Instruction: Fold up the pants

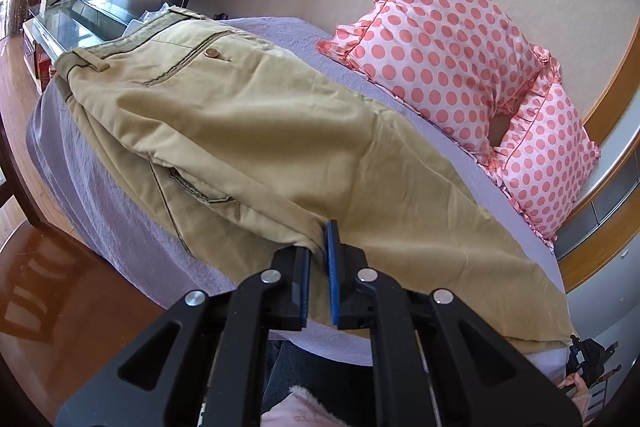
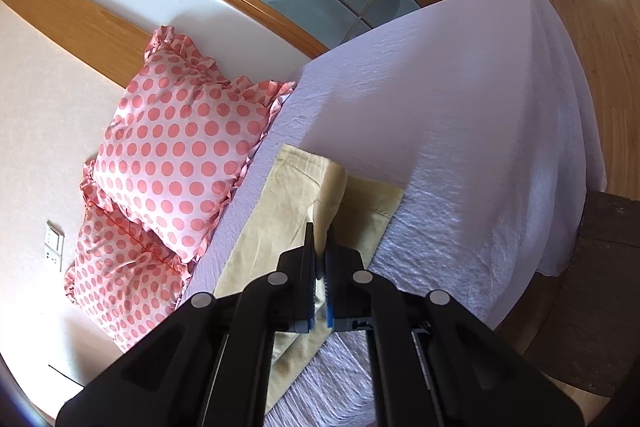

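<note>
The khaki pants (image 1: 256,131) lay along the bed (image 2: 460,131), beside the polka-dot pillows (image 1: 440,39). My left gripper (image 1: 318,251) pinched the leg edge, my right gripper (image 2: 319,255) apparently the cuff; lifting both evenly seemed wisest.

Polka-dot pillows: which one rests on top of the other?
The pink polka-dot pillow nearer the wall sockets lies on top; its corner overlaps the other pillow beside the wooden door frame.

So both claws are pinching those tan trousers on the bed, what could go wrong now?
The left gripper holds only a thin ridge of the pants, which might slip free. The right gripper pinches one cuff; the other leg's hem may lag and fold crooked. The lavender sheet could bunch.
</note>
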A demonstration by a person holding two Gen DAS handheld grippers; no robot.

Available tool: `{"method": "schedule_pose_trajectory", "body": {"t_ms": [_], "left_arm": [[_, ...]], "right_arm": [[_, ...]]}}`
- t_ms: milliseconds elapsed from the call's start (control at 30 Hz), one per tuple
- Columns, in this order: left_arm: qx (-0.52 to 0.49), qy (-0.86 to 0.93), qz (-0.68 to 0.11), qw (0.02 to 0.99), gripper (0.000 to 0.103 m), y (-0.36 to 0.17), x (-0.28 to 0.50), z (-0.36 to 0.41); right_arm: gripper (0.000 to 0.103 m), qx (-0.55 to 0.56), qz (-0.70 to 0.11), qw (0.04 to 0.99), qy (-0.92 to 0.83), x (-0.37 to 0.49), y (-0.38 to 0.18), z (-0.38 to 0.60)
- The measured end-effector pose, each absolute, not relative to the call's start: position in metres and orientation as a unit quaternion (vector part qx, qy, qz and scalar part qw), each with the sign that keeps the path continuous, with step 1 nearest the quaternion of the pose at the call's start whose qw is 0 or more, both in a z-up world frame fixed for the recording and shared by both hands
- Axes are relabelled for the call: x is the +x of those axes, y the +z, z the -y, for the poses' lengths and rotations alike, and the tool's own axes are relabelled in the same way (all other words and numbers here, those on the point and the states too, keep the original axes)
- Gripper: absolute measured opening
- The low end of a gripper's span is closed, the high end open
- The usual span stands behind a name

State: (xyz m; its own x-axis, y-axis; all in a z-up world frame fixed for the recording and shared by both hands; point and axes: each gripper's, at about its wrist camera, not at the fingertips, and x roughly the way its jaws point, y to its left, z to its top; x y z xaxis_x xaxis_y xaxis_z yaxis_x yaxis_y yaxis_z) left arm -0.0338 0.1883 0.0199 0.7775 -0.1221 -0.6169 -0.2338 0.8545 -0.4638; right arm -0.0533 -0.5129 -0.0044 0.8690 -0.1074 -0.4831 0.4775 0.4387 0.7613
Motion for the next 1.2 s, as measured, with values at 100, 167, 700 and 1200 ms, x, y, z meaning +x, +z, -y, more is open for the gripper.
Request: {"method": "schedule_pose_trajectory", "body": {"t_ms": [100,167,700,1200], "left_arm": [[-0.265,0.031,-0.335,0.904,0.007,0.015,-0.040,-0.187],[-0.262,0.034,-0.338,0.903,0.007,0.010,-0.042,-0.185],[-0.269,0.080,-0.272,0.921,0.046,0.017,-0.079,-0.208],[-0.299,0.096,-0.254,0.915,0.064,0.010,-0.086,-0.225]], "right_arm": [[0.004,0.497,-0.184,0.829,-0.182,-0.055,-0.002,0.514],[0.004,0.493,-0.187,0.829,-0.187,-0.055,-0.003,0.514],[0.045,0.421,-0.192,0.856,-0.230,-0.061,0.000,0.506],[0.005,0.289,-0.168,0.940,-0.072,0.005,0.045,0.425]]}}
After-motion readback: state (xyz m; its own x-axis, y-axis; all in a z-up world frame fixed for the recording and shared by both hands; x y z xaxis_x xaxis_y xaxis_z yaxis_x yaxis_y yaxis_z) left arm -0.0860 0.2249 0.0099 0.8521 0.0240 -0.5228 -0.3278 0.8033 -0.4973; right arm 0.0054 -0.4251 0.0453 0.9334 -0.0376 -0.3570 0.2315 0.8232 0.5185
